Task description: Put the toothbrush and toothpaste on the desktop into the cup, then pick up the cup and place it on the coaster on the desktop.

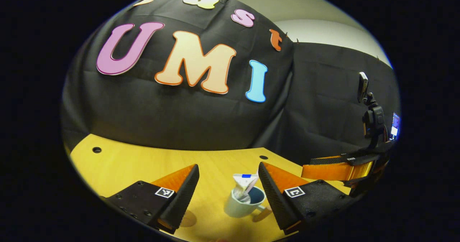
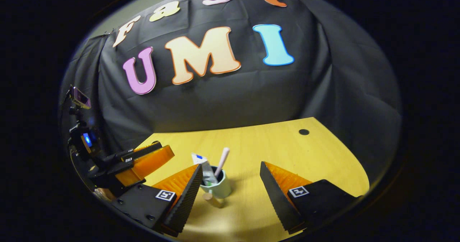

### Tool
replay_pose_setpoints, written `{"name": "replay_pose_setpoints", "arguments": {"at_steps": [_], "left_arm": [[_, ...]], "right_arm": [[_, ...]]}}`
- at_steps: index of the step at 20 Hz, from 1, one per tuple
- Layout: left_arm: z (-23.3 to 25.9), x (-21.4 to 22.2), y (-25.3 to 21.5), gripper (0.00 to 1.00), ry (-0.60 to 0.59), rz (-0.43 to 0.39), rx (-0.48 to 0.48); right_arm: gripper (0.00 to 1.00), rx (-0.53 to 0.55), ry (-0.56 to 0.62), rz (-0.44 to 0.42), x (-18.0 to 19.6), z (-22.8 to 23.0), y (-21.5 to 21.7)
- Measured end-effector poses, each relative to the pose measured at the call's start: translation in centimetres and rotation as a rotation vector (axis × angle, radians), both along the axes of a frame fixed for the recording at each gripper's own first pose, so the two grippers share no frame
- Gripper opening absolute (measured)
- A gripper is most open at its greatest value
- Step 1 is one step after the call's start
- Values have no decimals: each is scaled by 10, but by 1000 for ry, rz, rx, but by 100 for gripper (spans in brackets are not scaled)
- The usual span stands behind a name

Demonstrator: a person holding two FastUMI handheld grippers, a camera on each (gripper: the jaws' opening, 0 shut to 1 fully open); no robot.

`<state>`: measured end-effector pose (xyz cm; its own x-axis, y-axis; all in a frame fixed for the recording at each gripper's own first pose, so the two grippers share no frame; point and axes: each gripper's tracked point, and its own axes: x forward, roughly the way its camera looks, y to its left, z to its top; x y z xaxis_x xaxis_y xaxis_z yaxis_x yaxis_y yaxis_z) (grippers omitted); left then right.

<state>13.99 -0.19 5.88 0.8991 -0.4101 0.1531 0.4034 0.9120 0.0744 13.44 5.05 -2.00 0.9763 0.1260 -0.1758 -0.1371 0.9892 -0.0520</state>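
Left gripper spread wide, fingers holding nothing, hovering above the yellow wooden desktop; between the fingers, slightly toward the right one, a pale ceramic cup with a dark blue interior, handle turned to the right, close beside the right finger though contact cannot be told. Inside the cup, a white toothpaste tube with a blue band, standing upright and leaning a little. At the far right of the left gripper view, the other gripper, seen side-on. Right gripper likewise released and wide apart, empty, above the same desktop; the cup near its left finger, standing on the wood. Rising from the cup, the toothpaste tube at left and a pale pink toothbrush handle slanting up to the right. Just near of the cup, a small round tan wooden piece, its nature unclear.
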Motion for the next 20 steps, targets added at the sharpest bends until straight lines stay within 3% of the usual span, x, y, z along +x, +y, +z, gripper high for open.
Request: {"name": "replay_pose_setpoints", "arguments": {"at_steps": [3, 4, 5, 8, 11, 12, 13, 14, 16, 19, 20], "left_arm": [[3, -11, 38, 95, 15, 96, -7], [3, -16, 51, 95, 19, 124, -8], [2, -21, 68, 94, 26, 161, -7], [-3, -35, 106, 95, 51, 245, -4], [-8, -53, 139, 94, 76, 318, -13], [-10, -59, 149, 95, 84, 340, -22], [-12, -65, 157, 95, 94, 358, -30], [-16, -71, 165, 95, 107, 377, -37], [-22, -84, 181, 95, 131, 418, -42], [-34, -99, 200, 95, 172, 473, -59], [-42, -103, 207, 95, 194, 484, -68]], "right_arm": [[98, -51, 107, 69, 9, -29, 24], [94, -75, 152, 85, 14, -41, 28], [98, -108, 219, 102, 18, -58, 32], [99, -146, 324, 130, 21, -84, 37], [99, -210, 415, 111, 27, -107, 34], [94, -227, 443, 101, 30, -113, 34], [99, -236, 483, 93, 32, -119, 33], [94, -239, 520, 87, 34, -125, 32], [99, -242, 604, 60, 38, -137, 30], [94, -275, 711, 26, 42, -149, 26], [98, -302, 730, 22, 44, -152, 23]]}}
